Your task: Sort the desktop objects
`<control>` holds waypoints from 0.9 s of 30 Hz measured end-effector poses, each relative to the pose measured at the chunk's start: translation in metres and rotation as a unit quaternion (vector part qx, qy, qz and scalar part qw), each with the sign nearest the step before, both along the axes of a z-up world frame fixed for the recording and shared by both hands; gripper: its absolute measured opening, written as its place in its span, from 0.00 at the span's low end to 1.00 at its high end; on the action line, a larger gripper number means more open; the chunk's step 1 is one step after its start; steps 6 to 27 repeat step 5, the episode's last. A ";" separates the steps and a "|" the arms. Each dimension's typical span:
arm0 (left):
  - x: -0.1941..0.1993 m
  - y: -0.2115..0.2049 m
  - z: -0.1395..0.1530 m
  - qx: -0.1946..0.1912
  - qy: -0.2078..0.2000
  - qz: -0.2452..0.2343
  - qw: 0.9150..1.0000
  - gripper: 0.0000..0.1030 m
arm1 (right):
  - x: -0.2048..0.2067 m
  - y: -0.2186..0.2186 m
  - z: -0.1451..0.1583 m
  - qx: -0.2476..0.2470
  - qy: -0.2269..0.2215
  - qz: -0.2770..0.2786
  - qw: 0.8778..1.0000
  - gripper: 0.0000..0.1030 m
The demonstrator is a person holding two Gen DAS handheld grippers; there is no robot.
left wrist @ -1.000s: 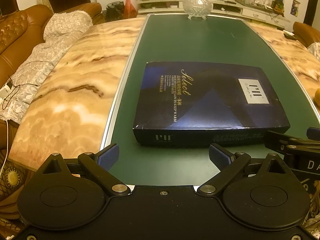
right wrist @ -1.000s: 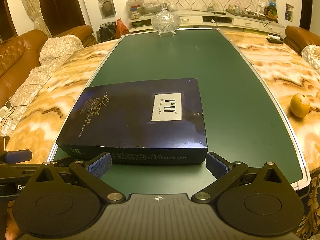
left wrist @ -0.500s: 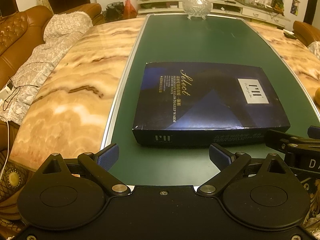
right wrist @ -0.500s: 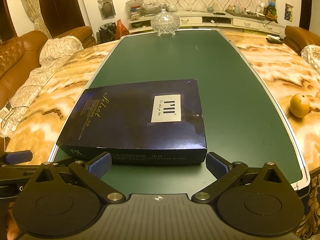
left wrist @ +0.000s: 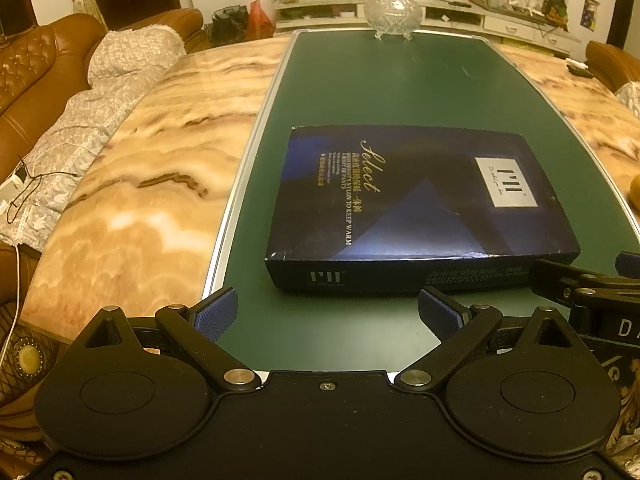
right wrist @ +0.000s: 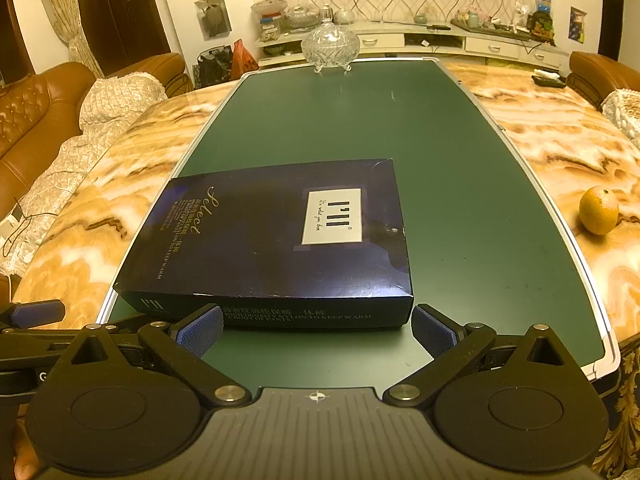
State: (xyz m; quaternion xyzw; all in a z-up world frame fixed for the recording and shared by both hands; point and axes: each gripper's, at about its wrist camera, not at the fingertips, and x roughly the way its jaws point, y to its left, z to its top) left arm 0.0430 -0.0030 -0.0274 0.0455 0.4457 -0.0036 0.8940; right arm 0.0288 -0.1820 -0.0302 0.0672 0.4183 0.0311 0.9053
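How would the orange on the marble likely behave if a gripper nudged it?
The orange is round and sits free on smooth, glossy marble, so it would probably roll rather than slide. Nothing visible stands between it and the table edge, so a push that way might send it off. Its dimpled peel should offer fair grip.

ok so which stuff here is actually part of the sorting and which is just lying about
Likely part of the job:
- box, flat on the green mat
- orange, on the marble beside the mat
- left gripper and right gripper, both open, just short of the box

Just lying about:
- glass bowl at the mat's far end
- sofa
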 end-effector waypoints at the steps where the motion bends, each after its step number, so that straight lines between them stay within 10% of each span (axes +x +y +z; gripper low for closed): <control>1: 0.000 0.000 0.000 0.000 0.000 0.000 1.000 0.96 | 0.000 0.000 0.000 0.000 0.000 0.000 1.000 1.00; 27: 0.001 0.001 0.000 0.000 0.001 0.000 1.000 0.96 | 0.001 -0.001 0.001 0.000 -0.001 -0.001 1.000 1.00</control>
